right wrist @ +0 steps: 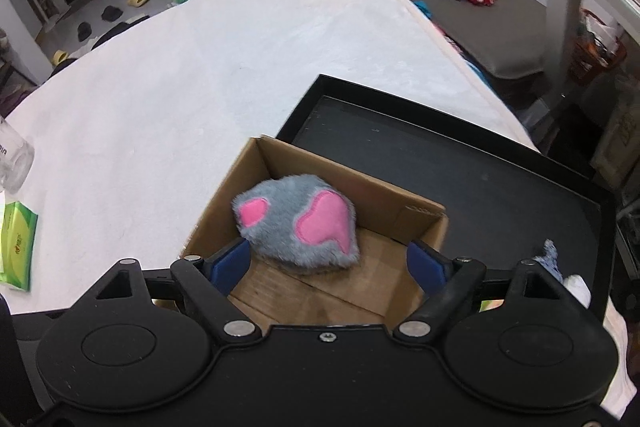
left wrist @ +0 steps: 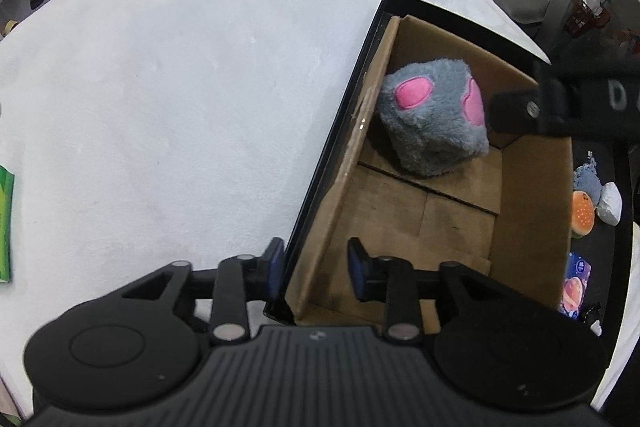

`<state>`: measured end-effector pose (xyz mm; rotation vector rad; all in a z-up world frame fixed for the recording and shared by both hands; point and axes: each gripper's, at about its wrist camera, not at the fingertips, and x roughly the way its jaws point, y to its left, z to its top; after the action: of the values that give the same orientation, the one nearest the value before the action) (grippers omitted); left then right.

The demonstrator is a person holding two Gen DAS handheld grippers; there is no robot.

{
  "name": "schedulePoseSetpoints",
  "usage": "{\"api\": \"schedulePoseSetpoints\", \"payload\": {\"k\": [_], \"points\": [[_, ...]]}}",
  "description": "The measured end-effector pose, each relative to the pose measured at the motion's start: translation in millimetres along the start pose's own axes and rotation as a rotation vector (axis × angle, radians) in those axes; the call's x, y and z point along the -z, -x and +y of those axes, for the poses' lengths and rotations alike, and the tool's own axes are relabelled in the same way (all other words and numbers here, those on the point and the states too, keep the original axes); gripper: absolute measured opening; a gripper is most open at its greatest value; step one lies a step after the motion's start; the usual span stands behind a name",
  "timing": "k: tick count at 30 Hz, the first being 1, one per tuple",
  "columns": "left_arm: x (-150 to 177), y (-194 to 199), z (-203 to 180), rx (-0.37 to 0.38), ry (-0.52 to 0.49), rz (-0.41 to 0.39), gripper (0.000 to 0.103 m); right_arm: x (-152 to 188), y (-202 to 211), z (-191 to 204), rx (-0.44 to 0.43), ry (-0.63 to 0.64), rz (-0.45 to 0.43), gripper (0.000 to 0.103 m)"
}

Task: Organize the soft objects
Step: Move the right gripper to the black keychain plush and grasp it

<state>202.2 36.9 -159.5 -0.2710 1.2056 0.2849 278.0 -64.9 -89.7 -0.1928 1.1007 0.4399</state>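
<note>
A grey plush paw with pink pads (left wrist: 434, 119) lies inside an open cardboard box (left wrist: 532, 203), which stands in a black tray (left wrist: 340, 131). My left gripper (left wrist: 316, 273) is open and empty, its fingers straddling the near left wall of the box and tray. My right gripper (right wrist: 328, 263) is open and empty, hovering over the box (right wrist: 424, 215) just in front of the plush paw (right wrist: 296, 223). Part of the right gripper shows in the left wrist view (left wrist: 560, 103), above the box's far right side.
More small soft toys lie in the black tray beside the box: a burger plush (left wrist: 582, 213), a white plush (left wrist: 610, 203) and a blue-grey plush (right wrist: 550, 259). A green pack (right wrist: 16, 247) and a glass jar (right wrist: 14, 163) sit on the white bed cover (right wrist: 200, 87).
</note>
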Motion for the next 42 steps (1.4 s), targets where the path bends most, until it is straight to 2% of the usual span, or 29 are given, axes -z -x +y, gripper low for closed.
{"api": "schedulePoseSetpoints", "payload": {"k": [4, 10, 13, 18, 42], "points": [[4, 5, -4, 0.002, 0.003, -0.013, 0.049, 11, 8, -14, 0.013, -0.024, -0.005, 0.085], [11, 10, -15, -0.014, -0.015, -0.026, 0.058, 33, 26, -41, 0.025, -0.083, -0.020, 0.088], [13, 14, -20, -0.028, -0.026, -0.031, 0.060, 45, 35, -55, 0.032, -0.110, -0.036, 0.094], [16, 21, -25, -0.045, -0.036, -0.046, 0.068, 61, 42, -79, 0.036, -0.154, -0.042, 0.095], [27, 25, -46, -0.077, -0.150, -0.054, 0.079, 148, 34, -168, 0.005, -0.366, -0.016, 0.095]]}}
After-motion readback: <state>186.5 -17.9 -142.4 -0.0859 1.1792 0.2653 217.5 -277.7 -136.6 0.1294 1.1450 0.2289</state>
